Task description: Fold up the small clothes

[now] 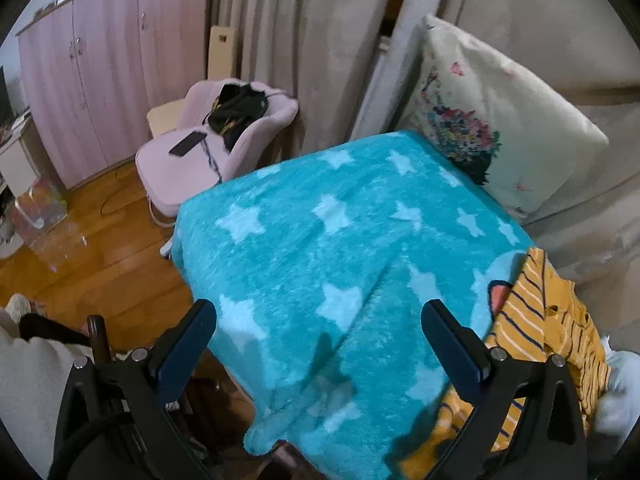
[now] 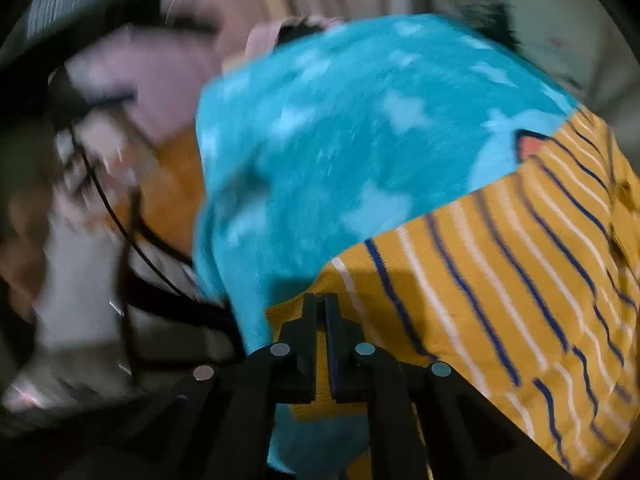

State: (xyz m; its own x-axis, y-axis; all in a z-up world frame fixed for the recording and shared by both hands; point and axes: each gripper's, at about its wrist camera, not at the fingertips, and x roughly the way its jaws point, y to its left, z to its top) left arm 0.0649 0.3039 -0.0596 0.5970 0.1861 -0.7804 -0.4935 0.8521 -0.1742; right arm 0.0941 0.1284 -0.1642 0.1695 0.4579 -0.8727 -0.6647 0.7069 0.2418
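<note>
A small yellow garment with navy and white stripes lies at the right edge of a turquoise star-patterned blanket that covers a table. My left gripper is open and empty above the blanket's near part, left of the garment. In the blurred right wrist view my right gripper is shut on the edge of the striped garment, with the fabric pinched between its fingers over the blanket.
A floral pillow leans at the blanket's far right against beige covers. A pink chair with a phone and dark clothing stands left of the table on a wooden floor. Pink cabinets line the back left.
</note>
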